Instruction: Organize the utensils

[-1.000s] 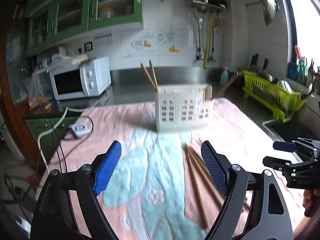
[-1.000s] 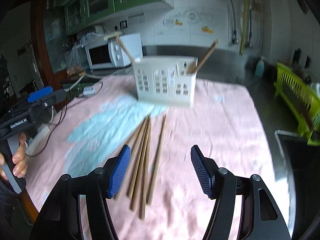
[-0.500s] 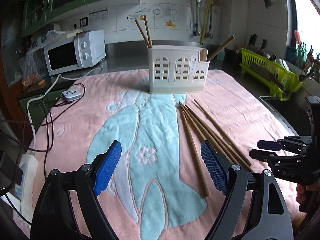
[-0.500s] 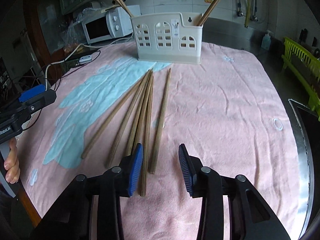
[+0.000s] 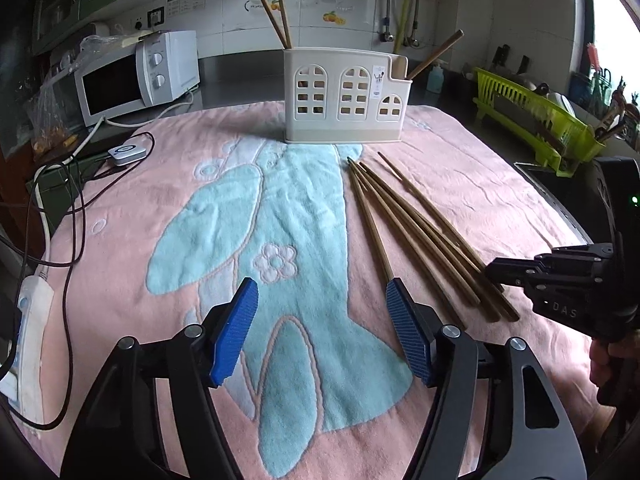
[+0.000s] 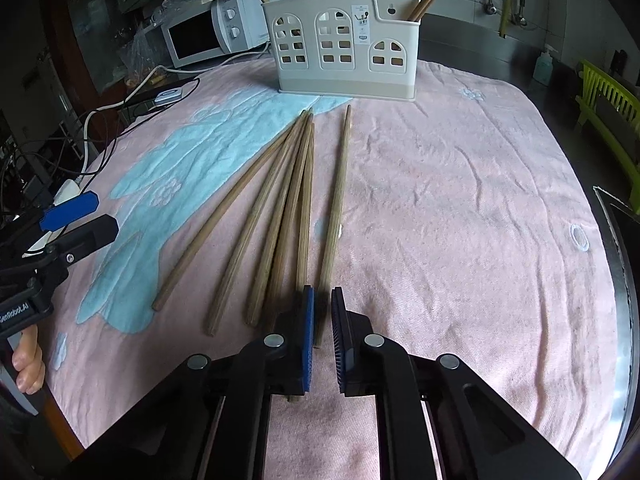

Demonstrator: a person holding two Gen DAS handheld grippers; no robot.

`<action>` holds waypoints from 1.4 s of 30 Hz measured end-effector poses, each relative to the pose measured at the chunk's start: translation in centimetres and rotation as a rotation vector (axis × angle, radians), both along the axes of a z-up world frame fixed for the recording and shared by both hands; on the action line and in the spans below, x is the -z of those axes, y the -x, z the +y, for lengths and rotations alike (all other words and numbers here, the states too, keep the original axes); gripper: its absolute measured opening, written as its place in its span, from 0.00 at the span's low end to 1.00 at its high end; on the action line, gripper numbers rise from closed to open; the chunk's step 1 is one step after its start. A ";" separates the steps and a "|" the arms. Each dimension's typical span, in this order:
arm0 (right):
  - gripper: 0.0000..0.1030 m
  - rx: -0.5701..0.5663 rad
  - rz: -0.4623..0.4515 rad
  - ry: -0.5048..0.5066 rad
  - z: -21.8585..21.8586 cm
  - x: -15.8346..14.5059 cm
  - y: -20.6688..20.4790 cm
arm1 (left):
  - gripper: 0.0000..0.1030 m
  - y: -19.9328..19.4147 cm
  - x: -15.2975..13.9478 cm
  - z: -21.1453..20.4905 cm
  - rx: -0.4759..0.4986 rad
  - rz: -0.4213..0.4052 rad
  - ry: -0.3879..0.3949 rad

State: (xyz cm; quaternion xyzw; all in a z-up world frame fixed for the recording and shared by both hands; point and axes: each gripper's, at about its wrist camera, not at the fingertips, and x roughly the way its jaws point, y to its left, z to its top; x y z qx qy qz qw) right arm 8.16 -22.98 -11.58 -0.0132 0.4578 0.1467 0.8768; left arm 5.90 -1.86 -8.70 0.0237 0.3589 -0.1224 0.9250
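Several wooden chopsticks [image 6: 280, 208] lie fanned on the pink and blue towel [image 6: 460, 200]; they also show in the left wrist view [image 5: 404, 216]. A white utensil holder [image 6: 346, 46] stands at the far end with three chopsticks in it; it also shows in the left wrist view [image 5: 344, 96]. My right gripper [image 6: 322, 320] is nearly closed around the near end of the rightmost chopstick [image 6: 336, 200], which lies on the towel. My left gripper [image 5: 320, 316] is open and empty over the blue patch, left of the chopsticks.
A white microwave [image 5: 136, 76] and cables [image 5: 76, 200] sit at the left. A power strip [image 5: 24, 328] lies by the towel's left edge. A green dish rack [image 5: 536, 120] and a sink edge [image 6: 616, 240] are at the right.
My right gripper has come down to the towel and narrowed its jaws around the rightmost chopstick's near end. My left gripper lowered and its jaws narrowed somewhat, still open.
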 end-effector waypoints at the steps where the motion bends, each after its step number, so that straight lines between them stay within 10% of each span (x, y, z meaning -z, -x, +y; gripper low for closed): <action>1: 0.08 0.003 0.001 0.007 0.1 0.1 -0.1 | 0.64 0.0 0.1 -0.1 0.003 0.003 0.001; 20: 0.08 0.012 0.005 0.048 -0.1 0.3 0.0 | 0.51 -0.6 2.5 -2.8 0.086 0.114 0.026; 42: 0.07 0.020 -0.008 0.022 -0.5 0.4 0.4 | 0.13 -1.8 3.9 -5.3 0.120 0.154 -0.006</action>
